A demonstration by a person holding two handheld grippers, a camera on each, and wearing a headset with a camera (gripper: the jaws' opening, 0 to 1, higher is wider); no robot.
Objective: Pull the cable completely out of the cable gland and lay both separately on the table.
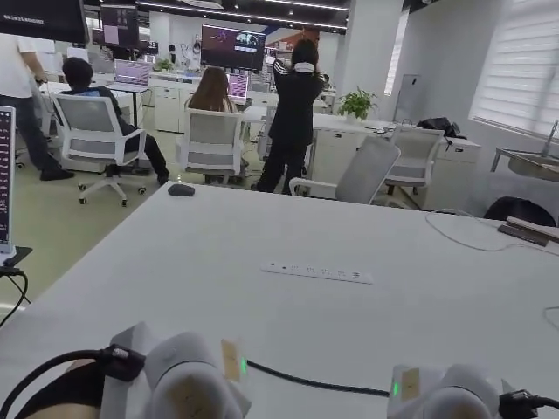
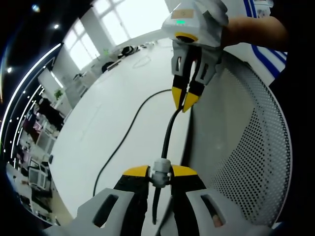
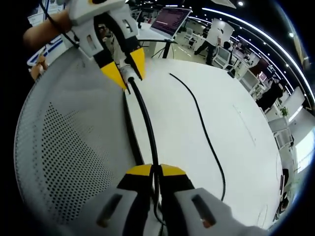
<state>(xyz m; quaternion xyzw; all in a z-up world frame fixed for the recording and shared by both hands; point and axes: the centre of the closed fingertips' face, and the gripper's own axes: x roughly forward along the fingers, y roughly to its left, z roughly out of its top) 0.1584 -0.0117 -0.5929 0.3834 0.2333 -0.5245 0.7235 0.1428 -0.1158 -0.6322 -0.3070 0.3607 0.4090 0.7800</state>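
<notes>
— Open-plan office desks are stretching away behind the white table (image 1: 218,262). Where is the cable gland (image 2: 161,170) sitting?
— Between the jaws of the left gripper (image 2: 160,173), which are clamping tight on it at the table's edge, beside a perforated chair back (image 2: 241,147).
— And the cable (image 2: 169,130)?
— It is passing through the gland and running to the right gripper (image 2: 186,102), whose jaws are pinching it shut. The slack is trailing in a loop across the table.
— Is anything else lying there?
— A power strip (image 1: 319,273) and a mouse (image 1: 181,189) are lying well away from both grippers.
</notes>
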